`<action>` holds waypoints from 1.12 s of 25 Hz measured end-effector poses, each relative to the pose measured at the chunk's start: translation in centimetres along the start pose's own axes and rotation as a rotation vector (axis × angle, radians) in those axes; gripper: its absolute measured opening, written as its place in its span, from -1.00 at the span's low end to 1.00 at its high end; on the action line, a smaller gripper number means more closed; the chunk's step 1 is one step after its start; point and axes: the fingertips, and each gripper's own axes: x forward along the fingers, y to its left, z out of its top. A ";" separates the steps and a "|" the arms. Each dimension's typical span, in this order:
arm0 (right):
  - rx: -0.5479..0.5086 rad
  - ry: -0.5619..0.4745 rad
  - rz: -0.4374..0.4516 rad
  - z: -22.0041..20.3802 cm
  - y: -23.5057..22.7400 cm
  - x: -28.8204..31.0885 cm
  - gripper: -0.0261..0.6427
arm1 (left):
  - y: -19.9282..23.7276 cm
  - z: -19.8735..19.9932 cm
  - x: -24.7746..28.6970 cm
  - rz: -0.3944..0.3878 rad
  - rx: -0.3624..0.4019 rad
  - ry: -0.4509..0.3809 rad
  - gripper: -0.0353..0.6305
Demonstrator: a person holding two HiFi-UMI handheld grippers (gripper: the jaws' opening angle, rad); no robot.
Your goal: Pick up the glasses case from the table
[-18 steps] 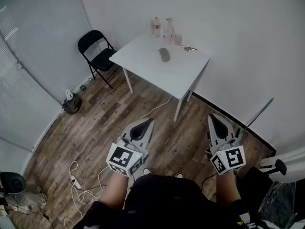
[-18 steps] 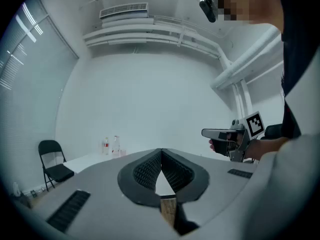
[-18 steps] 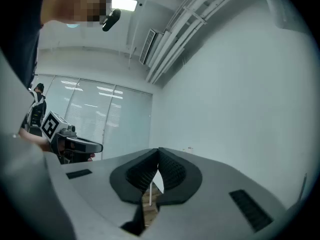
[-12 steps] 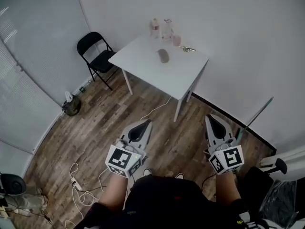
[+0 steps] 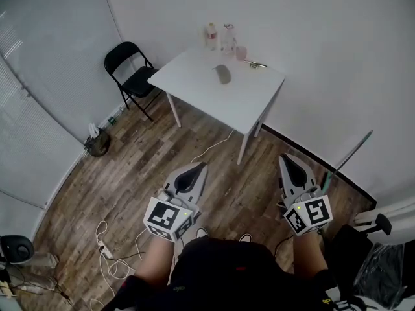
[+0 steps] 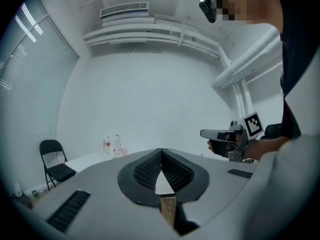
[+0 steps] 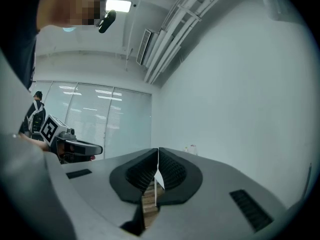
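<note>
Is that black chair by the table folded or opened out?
Opened out: the chair stands on its legs, seat level, beside the table.

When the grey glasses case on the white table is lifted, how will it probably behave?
The glasses case looks small and oval, so it is probably light. Its rounded sides might slip in a narrow grip. It lies flat on the table, so it seems unlikely to roll. Hard or soft cannot be told.
</note>
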 end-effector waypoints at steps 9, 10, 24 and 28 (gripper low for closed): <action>0.009 0.042 -0.015 -1.6 2.2 2.5 -0.86 | 3.3 -0.9 -1.5 0.001 0.025 0.015 -0.83; 0.006 0.049 -0.015 -1.8 2.7 3.1 -0.86 | 4.0 -0.9 -1.7 -0.001 0.034 0.015 -0.83; -0.025 0.130 -0.017 -5.1 7.0 11.2 -0.86 | 14.1 -3.3 -3.0 0.019 0.010 0.043 -0.83; -0.005 0.154 -0.034 -6.4 4.4 13.4 -0.85 | 15.4 -3.4 -0.5 0.011 0.000 0.059 -0.83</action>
